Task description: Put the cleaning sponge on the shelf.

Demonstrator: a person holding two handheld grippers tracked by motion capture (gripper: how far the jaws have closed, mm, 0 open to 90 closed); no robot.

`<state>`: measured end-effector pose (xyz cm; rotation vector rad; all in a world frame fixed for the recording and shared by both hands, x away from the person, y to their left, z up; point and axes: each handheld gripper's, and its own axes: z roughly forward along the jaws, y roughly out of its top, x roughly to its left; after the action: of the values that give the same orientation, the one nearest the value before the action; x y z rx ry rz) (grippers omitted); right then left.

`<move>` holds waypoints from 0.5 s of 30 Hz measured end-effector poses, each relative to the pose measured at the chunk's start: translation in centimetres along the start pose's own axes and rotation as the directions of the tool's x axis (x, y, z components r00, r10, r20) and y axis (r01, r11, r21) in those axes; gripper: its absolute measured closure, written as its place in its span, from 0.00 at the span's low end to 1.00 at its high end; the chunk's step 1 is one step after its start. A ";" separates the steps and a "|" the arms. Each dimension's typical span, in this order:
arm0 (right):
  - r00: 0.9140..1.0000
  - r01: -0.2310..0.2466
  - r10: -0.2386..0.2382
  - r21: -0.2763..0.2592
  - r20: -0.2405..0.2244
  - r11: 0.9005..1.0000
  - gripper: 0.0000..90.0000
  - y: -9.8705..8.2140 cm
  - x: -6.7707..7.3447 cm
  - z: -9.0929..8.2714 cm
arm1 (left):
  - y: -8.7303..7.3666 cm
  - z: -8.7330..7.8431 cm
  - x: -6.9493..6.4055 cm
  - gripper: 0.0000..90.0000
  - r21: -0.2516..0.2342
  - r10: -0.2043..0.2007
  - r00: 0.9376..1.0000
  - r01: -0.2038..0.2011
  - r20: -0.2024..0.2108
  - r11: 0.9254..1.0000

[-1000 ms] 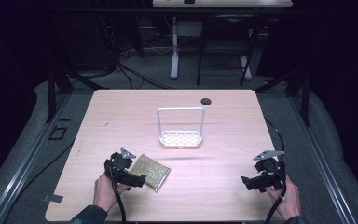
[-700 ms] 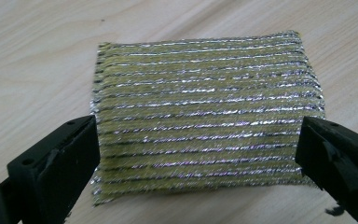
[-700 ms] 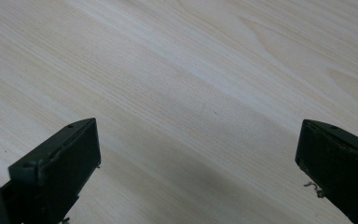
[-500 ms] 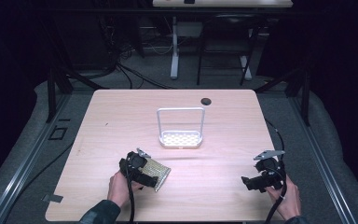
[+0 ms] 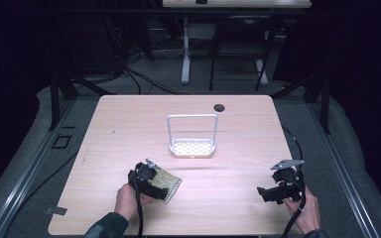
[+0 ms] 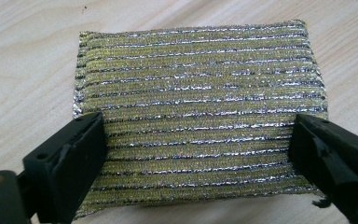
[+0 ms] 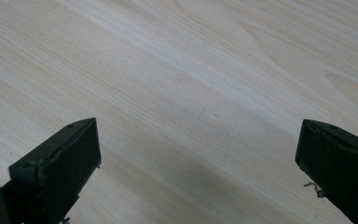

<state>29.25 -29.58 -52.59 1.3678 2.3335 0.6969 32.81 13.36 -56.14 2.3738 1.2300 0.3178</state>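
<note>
The left gripper [image 5: 164, 184] slid over to the sponge [image 6: 198, 116] & its jaws were closing round it, not yet pinching; best squeeze evenly. The right gripper [image 5: 268, 191] sat spread wide.

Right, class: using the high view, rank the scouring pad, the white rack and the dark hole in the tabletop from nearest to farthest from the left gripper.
1. Scouring pad: between the jaws of the left gripper, near the table's front edge.
2. White rack: mid-table, beyond the pad and to its right.
3. Dark hole: near the far edge, right of the rack.
</note>
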 end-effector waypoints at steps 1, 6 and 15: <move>1.000 0.000 0.000 0.000 0.000 1.000 0.00 0.0 0.0 0.0 | 0.0 0.0 0.0 0.07 0.000 0.000 1.000 0.000 0.000 1.000; 1.000 0.005 -0.005 -0.005 0.004 1.000 0.00 0.1 0.0 -0.2 | -0.1 -0.1 0.1 0.12 -0.008 -0.005 1.000 0.005 0.003 1.000; 1.000 -0.004 0.004 -0.022 0.010 1.000 0.00 0.1 -0.1 -0.7 | -0.3 -0.4 0.3 0.23 -0.035 -0.001 1.000 0.001 -0.001 0.999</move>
<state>29.05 -29.76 -51.97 1.3640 2.3087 0.7131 32.58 13.84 -55.97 2.3435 1.2165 0.3381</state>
